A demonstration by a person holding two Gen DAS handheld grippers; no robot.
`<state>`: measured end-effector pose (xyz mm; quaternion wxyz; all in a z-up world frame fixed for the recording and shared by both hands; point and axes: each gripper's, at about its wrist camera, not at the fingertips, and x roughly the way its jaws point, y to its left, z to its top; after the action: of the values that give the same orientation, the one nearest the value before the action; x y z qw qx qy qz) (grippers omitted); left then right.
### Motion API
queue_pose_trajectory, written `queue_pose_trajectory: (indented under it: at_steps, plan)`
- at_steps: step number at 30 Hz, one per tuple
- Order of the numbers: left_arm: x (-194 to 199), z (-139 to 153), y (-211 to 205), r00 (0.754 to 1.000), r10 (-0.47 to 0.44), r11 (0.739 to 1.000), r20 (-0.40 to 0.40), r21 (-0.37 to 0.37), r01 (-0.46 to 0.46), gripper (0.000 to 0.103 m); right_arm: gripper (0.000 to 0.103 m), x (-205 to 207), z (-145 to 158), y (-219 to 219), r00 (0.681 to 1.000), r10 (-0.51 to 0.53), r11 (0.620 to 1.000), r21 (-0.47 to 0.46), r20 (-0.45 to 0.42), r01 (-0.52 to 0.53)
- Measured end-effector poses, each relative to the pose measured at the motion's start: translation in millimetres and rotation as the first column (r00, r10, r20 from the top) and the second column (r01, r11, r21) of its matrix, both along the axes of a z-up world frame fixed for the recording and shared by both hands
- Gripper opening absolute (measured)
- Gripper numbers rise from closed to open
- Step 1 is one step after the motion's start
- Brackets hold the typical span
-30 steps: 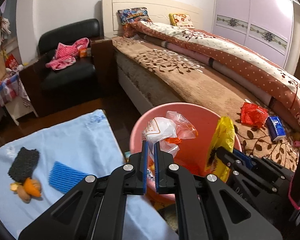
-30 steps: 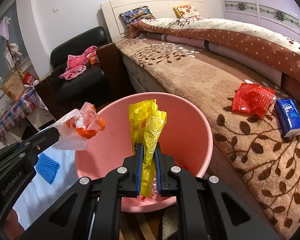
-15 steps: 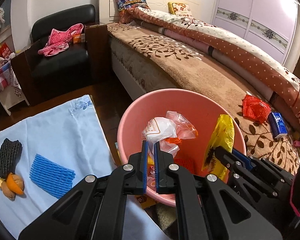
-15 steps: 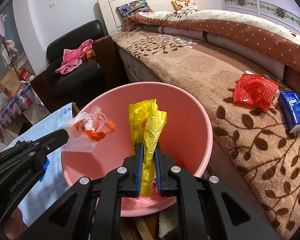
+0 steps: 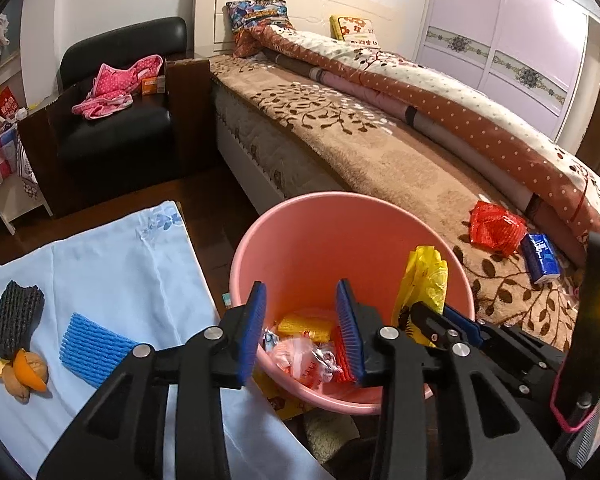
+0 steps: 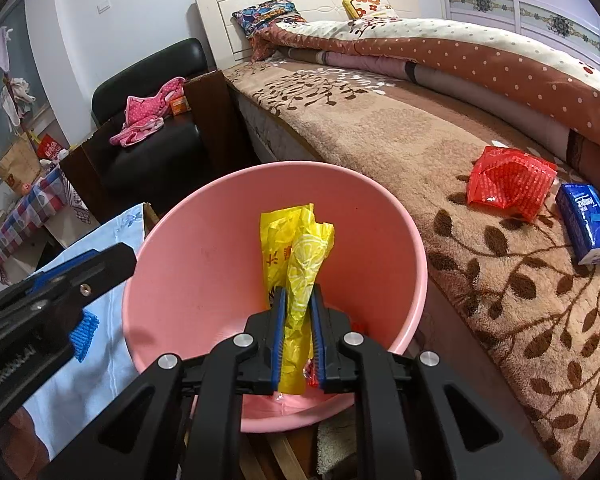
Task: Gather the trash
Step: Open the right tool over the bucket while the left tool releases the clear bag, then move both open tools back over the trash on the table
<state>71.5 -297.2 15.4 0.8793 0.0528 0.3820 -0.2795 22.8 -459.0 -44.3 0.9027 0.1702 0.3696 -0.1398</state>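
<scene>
A pink bucket (image 5: 300, 216) stands on the floor beside the bed; it also shows in the right wrist view (image 6: 204, 248). My left gripper (image 5: 302, 332) is open and empty over its near rim. A clear plastic bag with orange scraps (image 5: 300, 356) lies at the bucket's bottom among other wrappers. My right gripper (image 6: 298, 336) is shut on a yellow wrapper (image 6: 300, 256) and holds it over the bucket; the wrapper shows in the left wrist view (image 5: 422, 284) too. A red wrapper (image 6: 508, 180) and a blue tissue pack (image 6: 588, 224) lie on the bed.
A light blue cloth (image 5: 112, 280) to the left holds a blue foam net (image 5: 92, 348), a black foam net (image 5: 14, 316) and orange peel (image 5: 24, 372). A black armchair (image 5: 116, 120) with pink clothes stands at the back. The bed (image 5: 380, 152) runs along the right.
My left gripper has opened and the clear bag with orange scraps has dropped into the bucket. My right gripper still holds the yellow wrapper over the bucket.
</scene>
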Motion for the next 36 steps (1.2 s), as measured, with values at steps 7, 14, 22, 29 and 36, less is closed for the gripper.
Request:
queue_pose_trajectory:
  at_steps: [7,14,22,29,36]
  plan:
    - [-9,9,8,0.999,0.0,1.0,0.034,0.003,0.0,0.037,0.026,-2,4,4,1.0,0.004,1.0,0.0,0.012,-0.004]
    - [-16,16,22,0.999,0.015,1.0,0.049,0.004,-0.015,0.037,0.041,-10,14,11,0.999,0.02,1.0,0.0,0.041,-0.02]
    - [-30,24,45,0.997,0.038,0.999,0.072,0.014,-0.039,0.037,0.044,-23,29,22,0.997,0.035,0.999,0.004,0.072,-0.036]
    - [-42,29,76,0.991,0.073,0.997,0.109,0.027,-0.077,0.037,0.045,-35,40,42,0.993,0.068,0.998,0.011,0.099,-0.069]
    - [-46,29,118,0.982,0.145,0.988,0.119,0.03,-0.15,0.037,0.045,-42,40,70,0.986,0.123,0.991,0.042,0.112,-0.129]
